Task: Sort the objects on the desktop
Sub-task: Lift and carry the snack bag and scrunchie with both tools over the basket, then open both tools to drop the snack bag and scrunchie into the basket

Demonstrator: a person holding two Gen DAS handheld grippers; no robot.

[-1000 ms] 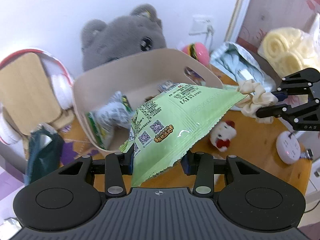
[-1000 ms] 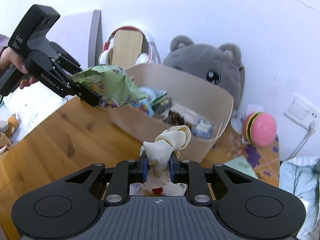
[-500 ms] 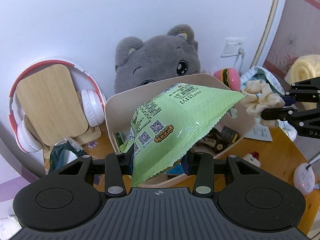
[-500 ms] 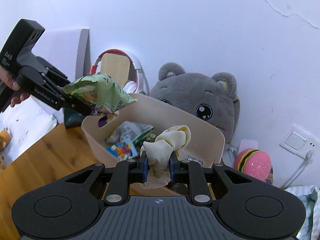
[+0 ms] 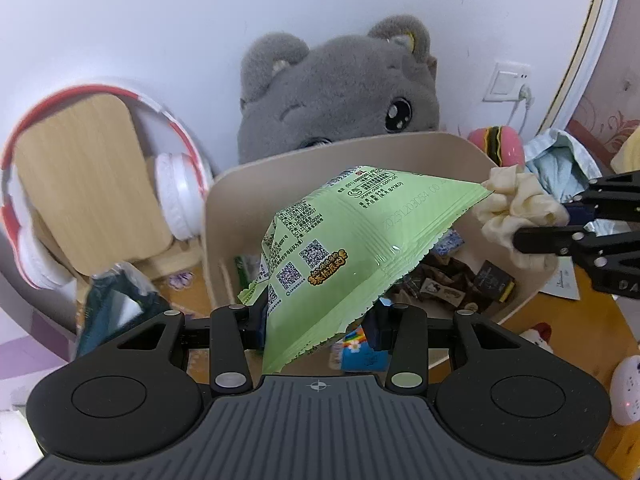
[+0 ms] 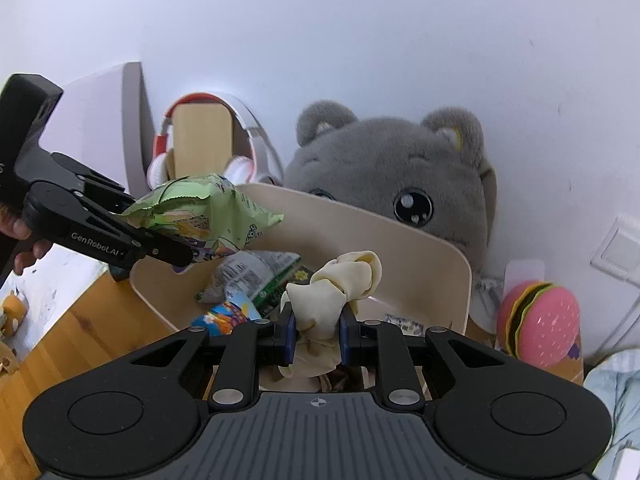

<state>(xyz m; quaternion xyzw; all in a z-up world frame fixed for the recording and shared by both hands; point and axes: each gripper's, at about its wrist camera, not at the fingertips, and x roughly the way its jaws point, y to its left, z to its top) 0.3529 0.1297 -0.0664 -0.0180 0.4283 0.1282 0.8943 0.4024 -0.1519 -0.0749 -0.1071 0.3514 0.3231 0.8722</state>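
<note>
My left gripper is shut on a light green snack packet and holds it over the open beige bin. The packet also shows in the right wrist view, held by the left gripper above the bin's left end. My right gripper is shut on a cream fabric scrunchie above the bin's near rim. In the left wrist view the scrunchie and right gripper hang over the bin's right side. Several snack packs lie in the bin.
A grey plush bear sits behind the bin against the wall. Red-white headphones on a wooden stand are at left. A pink burger toy, a dark green bag, a white power strip and a bundle of cloth surround the bin on the wooden desk.
Both grippers have moved closer to the bin and now hang over its opening, each still holding its item. The bin and bear look larger in both views.
</note>
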